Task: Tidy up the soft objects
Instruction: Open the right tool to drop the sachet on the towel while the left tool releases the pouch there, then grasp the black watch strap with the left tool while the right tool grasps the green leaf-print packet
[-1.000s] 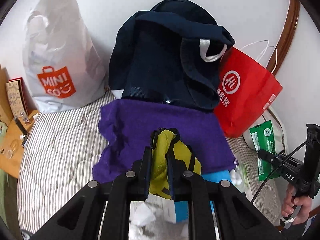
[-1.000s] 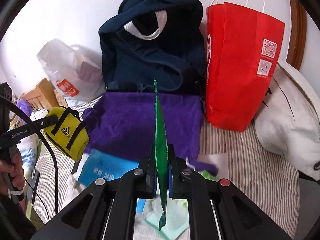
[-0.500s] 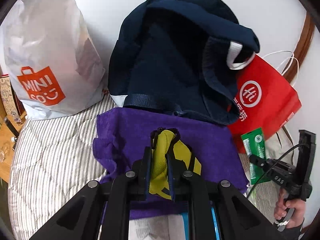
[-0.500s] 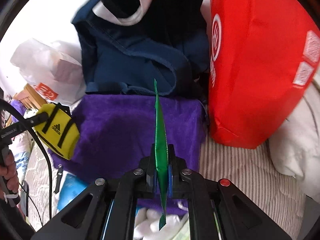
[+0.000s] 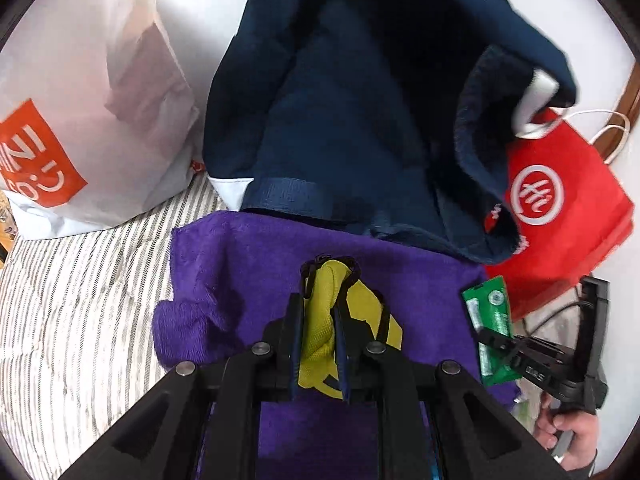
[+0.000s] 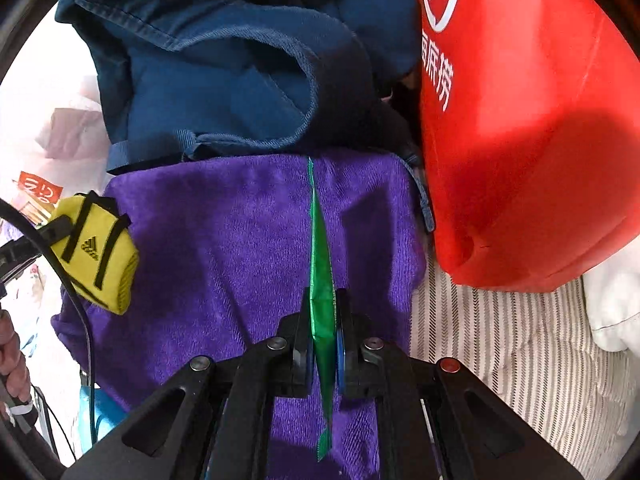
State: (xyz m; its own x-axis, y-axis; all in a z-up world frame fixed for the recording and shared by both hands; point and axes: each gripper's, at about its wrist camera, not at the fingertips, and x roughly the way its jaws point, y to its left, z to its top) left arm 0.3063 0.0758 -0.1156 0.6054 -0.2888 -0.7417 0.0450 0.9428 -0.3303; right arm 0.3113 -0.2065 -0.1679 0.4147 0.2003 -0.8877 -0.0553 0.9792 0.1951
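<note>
Left gripper is clamped on a yellow Adidas pouch with black straps; the pouch bulges out past the right pad and hangs above the purple towel. From the right wrist view the same pouch sits at the left edge, held off the towel, logo facing the camera.

Right gripper is closed on a flat green packet, seen edge-on, sticking out forward between the pads and trailing below them. In the left wrist view that packet shows face-on at the towel's right edge, just in front of the red bag; the right gripper holds it, with the person's hand on the handle.

Towel lies flat on the striped bedding, its left near corner bunched up. Far edge of the towel is tucked against the navy backpack, which stands open against the white wall. Red paper bag stands just right of the backpack and touches the towel's right edge. White Miniso plastic bag stands left of the backpack. White pillow at the far right, beside the red bag.
</note>
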